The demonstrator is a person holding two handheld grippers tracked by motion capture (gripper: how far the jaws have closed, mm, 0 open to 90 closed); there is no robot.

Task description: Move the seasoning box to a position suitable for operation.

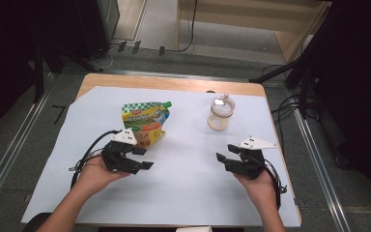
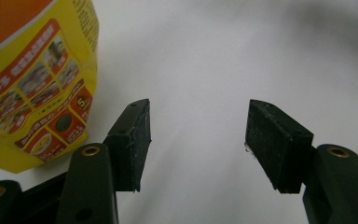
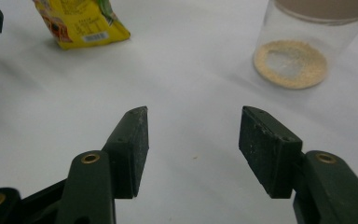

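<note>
We see a jar (image 3: 303, 42) with powder ahead of the right tongs (image 3: 193, 149), its top cut off; a pouch (image 2: 32, 79) beside the left tongs (image 2: 198, 144); both tongs wide, empty

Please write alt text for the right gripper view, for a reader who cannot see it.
The right tongs hang open and empty over a white sheet. Beyond them stand a clear jar with pale powder at its bottom, and a yellow pouch.

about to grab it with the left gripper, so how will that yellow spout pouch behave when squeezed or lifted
The yellow pouch looks like soft printed film, so it will probably dent and flex between the pads rather than stay stiff. Its glossy surface may be somewhat slippery. It bulges as if filled, so it likely sags below the grip, and a push high up could tip it.
</note>
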